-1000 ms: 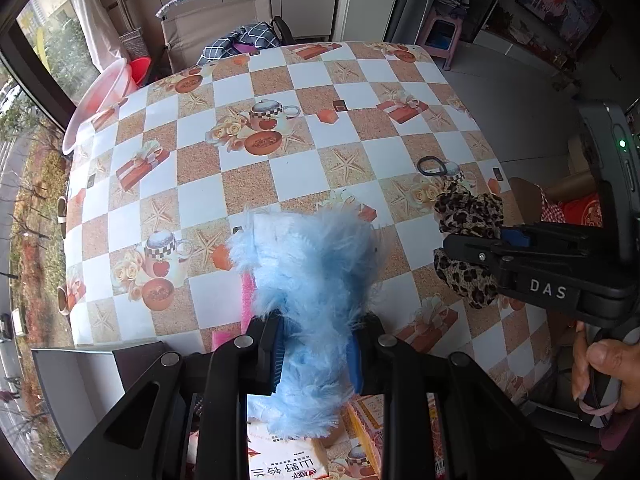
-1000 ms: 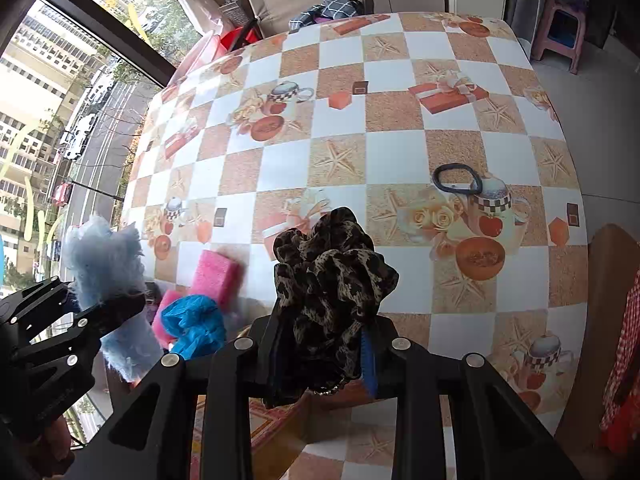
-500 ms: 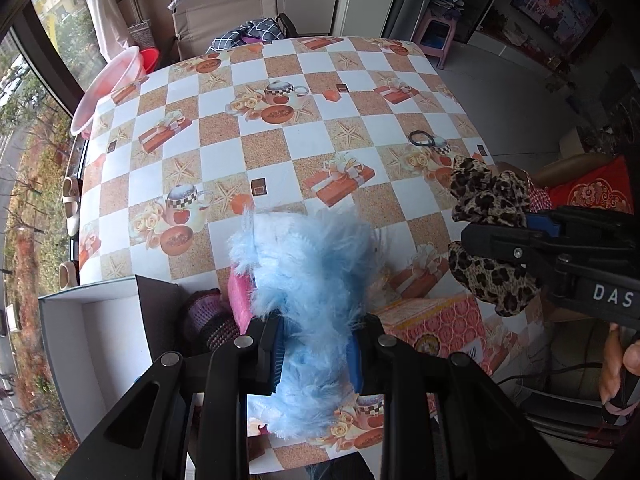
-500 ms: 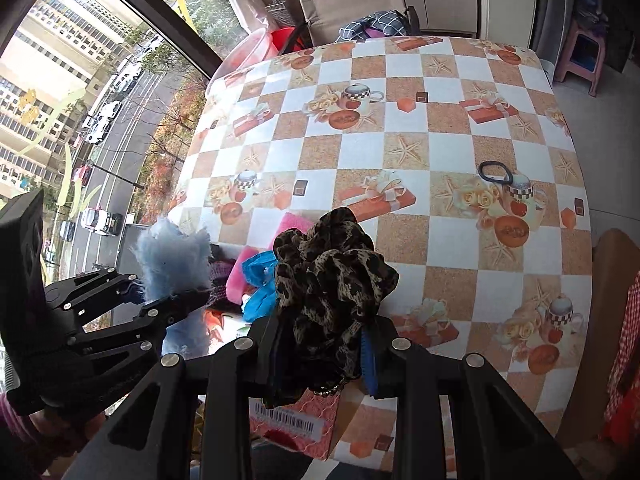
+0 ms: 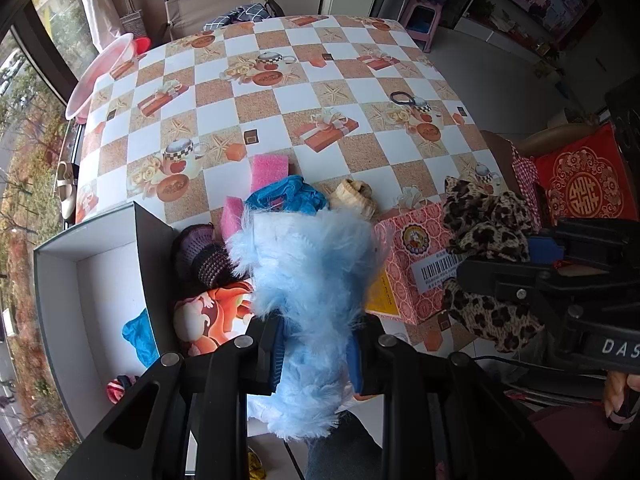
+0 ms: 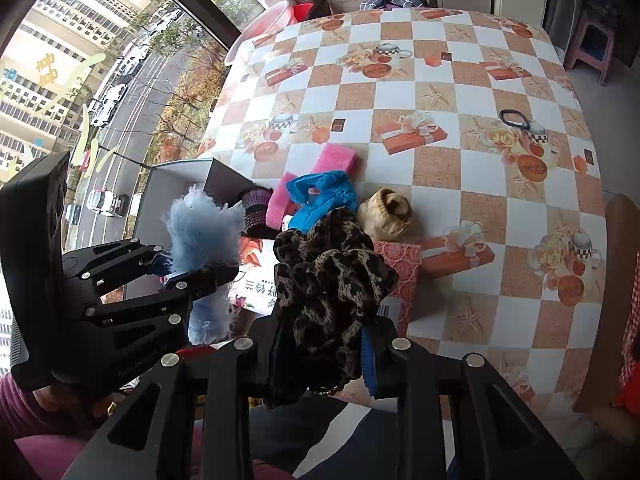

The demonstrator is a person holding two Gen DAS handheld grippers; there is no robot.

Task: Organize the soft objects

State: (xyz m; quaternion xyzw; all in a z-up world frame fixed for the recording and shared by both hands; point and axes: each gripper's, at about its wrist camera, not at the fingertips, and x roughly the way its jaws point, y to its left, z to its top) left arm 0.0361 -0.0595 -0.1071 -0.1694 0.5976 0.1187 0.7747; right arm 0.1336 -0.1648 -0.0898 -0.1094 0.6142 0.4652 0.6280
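My left gripper (image 5: 316, 356) is shut on a fluffy light-blue scrunchie (image 5: 308, 280), held above the table's near edge; it also shows in the right wrist view (image 6: 200, 228). My right gripper (image 6: 324, 354) is shut on a leopard-print scrunchie (image 6: 328, 280), seen at the right of the left wrist view (image 5: 484, 224). On the table lie a pink sponge (image 5: 268, 170), a blue cloth (image 5: 288, 198), a beige knit roll (image 5: 354, 196), a purple knit item (image 5: 204, 256) and a black hair tie (image 5: 402, 98).
An open white box (image 5: 60, 280) at the near left holds a blue piece (image 5: 138, 336) and a red striped item (image 5: 118, 388). A pink printed carton (image 5: 412, 256) lies under the grippers. A pink basin (image 5: 100, 72) overhangs the far left edge. A red cushion (image 5: 584, 180) is at right.
Both grippers have pulled back and up from the table with their scrunchies. The box, carton and pile of soft items have come into view below them.
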